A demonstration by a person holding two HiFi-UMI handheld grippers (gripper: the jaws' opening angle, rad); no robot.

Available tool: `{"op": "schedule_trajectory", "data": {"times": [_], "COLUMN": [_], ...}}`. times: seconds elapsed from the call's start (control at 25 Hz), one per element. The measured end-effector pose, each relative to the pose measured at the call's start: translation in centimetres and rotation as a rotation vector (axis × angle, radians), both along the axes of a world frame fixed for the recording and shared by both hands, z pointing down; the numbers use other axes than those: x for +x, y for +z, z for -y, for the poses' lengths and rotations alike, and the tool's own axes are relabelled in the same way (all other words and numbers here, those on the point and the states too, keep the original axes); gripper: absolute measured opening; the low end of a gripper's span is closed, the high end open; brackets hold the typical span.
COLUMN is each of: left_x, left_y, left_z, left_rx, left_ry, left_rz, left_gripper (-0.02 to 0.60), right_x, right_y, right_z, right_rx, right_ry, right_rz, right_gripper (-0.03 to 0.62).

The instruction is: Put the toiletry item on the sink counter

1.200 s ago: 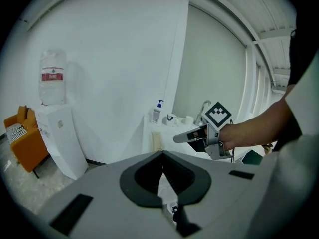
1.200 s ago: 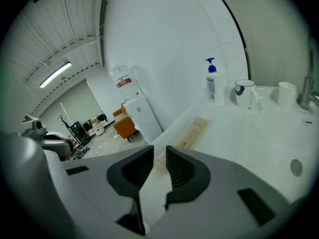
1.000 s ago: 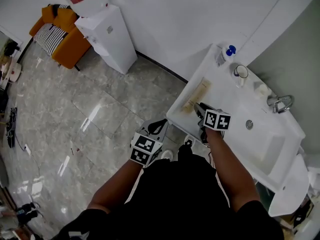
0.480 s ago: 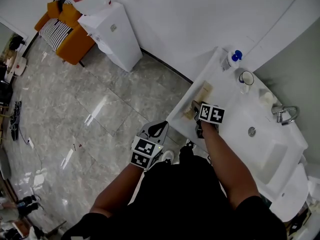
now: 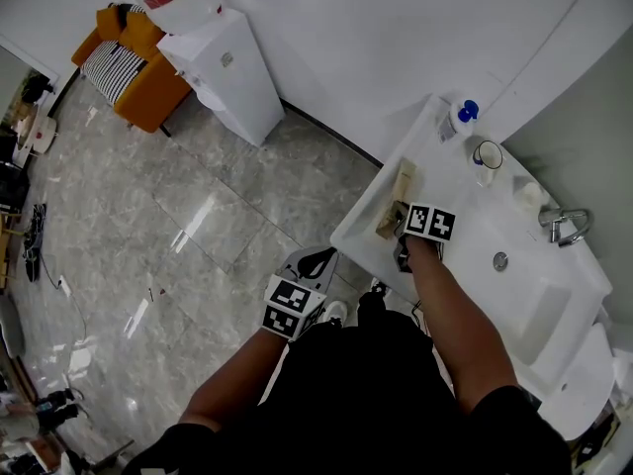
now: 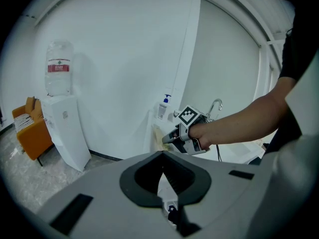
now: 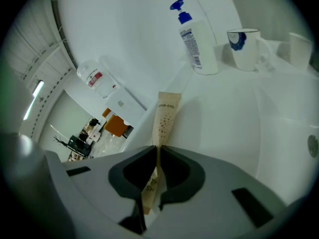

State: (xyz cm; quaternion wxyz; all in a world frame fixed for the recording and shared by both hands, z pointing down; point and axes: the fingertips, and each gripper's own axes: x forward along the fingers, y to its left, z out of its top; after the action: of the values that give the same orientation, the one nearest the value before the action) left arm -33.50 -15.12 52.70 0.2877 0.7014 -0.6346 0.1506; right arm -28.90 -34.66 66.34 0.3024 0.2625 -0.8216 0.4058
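A slim beige tube (image 5: 398, 194) lies on the white sink counter (image 5: 435, 161) near its left edge, pointing toward the wall. My right gripper (image 5: 400, 216) is at the tube's near end. In the right gripper view the tube (image 7: 165, 117) runs between the jaws of that gripper (image 7: 157, 151), which are closing and pinch it at the tips. My left gripper (image 5: 315, 261) hangs over the floor in front of the counter. Its jaws (image 6: 162, 154) are shut with nothing between them.
A blue-topped pump bottle (image 5: 461, 117) and a white mug (image 5: 484, 154) stand at the back of the counter. The basin (image 5: 514, 275) and faucet (image 5: 560, 224) lie to the right. A water dispenser (image 5: 223, 67) and an orange chair (image 5: 129, 72) stand across the tiled floor.
My right gripper has moved forward along the counter onto the near end of the tube. The left gripper has stayed about where it was.
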Motion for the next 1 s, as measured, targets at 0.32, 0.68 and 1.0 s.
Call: {"op": "schedule_trajectory", "data": {"times": [0.32, 0.68, 1.0], "left_x": [0.6, 2.2, 4.5], "left_y": [-0.4, -1.4, -2.2], "left_z": [-0.4, -0.5, -1.1], "left_rx": [0.015, 0.052, 0.086], "left_ry": [0.037, 0.121, 0.217], "left_rz": [0.009, 0.012, 0.012], "left_gripper": [0.000, 0.000, 0.000], "right_x": [1.4, 4.4, 8.0], "right_y": [-1.4, -5.6, -8.6], "right_z": [-0.8, -2.8, -5.2], "right_rx": [-0.033, 0.006, 0.039], "right_ry": [0.070, 0.140, 0.220], "right_rz": [0.092, 0.192, 0.263], "right_gripper": [0.023, 0.023, 0.023]}}
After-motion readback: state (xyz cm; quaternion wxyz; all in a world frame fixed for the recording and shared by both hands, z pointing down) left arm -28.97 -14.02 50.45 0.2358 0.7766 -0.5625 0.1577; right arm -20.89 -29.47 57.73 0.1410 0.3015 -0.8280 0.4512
